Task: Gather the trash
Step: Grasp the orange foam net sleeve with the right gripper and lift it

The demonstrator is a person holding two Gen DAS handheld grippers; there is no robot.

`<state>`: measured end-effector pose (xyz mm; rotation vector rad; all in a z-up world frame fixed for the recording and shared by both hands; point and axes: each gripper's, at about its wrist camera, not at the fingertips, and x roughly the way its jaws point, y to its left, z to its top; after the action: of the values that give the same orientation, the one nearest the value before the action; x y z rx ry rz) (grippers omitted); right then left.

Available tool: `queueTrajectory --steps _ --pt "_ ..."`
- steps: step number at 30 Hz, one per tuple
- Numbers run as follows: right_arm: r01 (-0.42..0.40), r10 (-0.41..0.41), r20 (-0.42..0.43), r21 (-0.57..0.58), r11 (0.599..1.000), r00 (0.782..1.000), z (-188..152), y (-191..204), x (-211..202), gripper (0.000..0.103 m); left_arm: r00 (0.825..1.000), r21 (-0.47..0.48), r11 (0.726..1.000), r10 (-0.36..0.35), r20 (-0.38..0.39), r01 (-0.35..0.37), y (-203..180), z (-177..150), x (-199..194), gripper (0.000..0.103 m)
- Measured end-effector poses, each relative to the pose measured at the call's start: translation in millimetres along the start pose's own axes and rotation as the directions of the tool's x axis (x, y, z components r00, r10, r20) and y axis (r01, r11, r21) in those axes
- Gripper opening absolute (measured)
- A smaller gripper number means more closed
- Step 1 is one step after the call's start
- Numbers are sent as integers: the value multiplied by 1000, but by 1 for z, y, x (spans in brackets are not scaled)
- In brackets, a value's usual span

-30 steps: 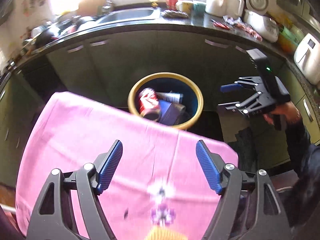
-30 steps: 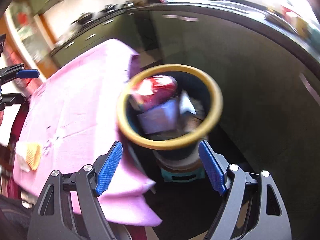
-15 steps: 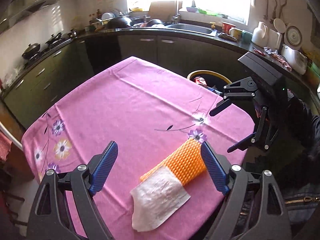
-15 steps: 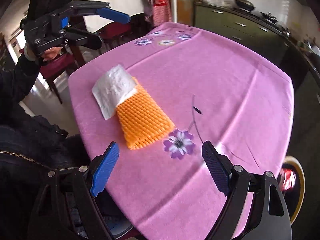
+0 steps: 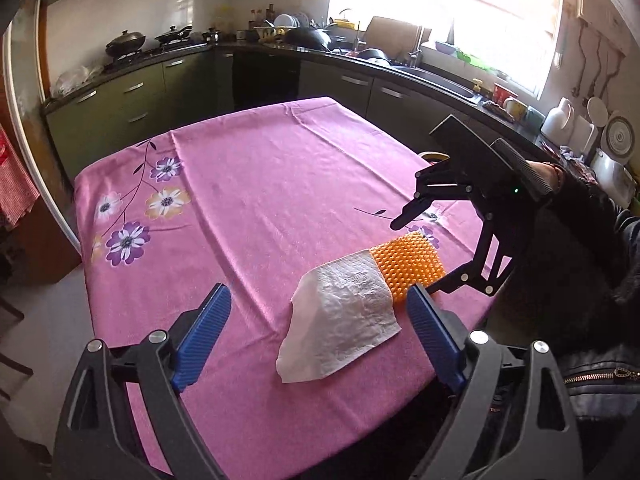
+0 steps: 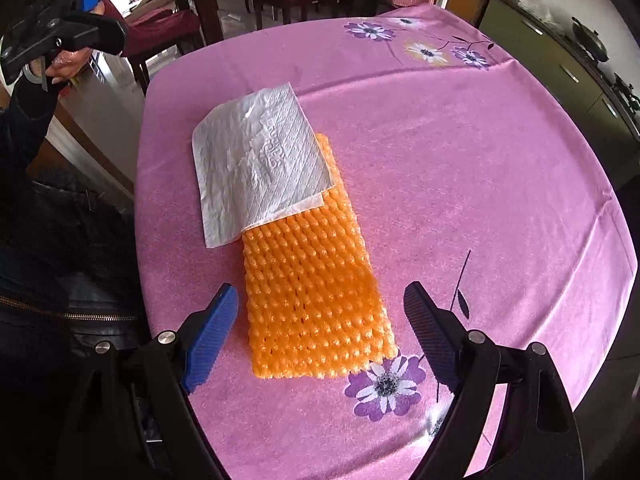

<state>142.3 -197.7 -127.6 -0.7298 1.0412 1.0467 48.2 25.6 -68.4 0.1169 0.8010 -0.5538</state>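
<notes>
Trash: we see two pieces lying flat on the pink flowered tablecloth (image 6: 460,168), near the edge where the person stands: an orange foam fruit net (image 6: 316,300) and a white paper napkin (image 6: 256,164).
Overlap: the napkin lies partly on top of the net, covering one end of it; the net's other end is bare.
Left gripper (image 5: 316,336): our jaws stand wide and grasp nothing; they have just been opening further. In the left wrist view the napkin (image 5: 340,324) lies on the cloth between the two blue pads, and we cannot tell whether either pad touches it.
Right gripper (image 6: 320,336): released, jaws wide apart, nothing clamped. It points steeply down over the bare end of the net, which shows between the blue pads in its own view; the jaws have just been opening.
Right gripper seen from the left (image 5: 432,256): it hangs over the far end of the net (image 5: 408,264), one finger on each side.
Surroundings: dark green kitchen cabinets (image 5: 132,96) and a bright window (image 5: 440,12) stand behind the table.
</notes>
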Motion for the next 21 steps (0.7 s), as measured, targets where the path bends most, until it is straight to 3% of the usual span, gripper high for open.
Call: queueTrajectory --steps 4,8,14,16,21 --pt "3 -3 -34 -14 1000 999 4 -2 10 75 1000 -31 1000 -3 -2 3 5 -4 2 85" --pt "-3 2 -49 -23 1000 999 9 -3 16 73 1000 -38 999 -7 -6 7 6 -5 5 85" --pt "0 1 -42 11 1000 999 10 -8 14 48 1000 -45 999 -10 -13 10 6 -6 8 85" --pt "14 -13 -32 35 999 999 7 -12 10 33 1000 -47 999 -13 -14 13 7 -6 10 85" --pt "49 -49 1 129 990 999 -4 -25 0 26 1000 -44 999 -20 -12 20 7 -6 11 85"
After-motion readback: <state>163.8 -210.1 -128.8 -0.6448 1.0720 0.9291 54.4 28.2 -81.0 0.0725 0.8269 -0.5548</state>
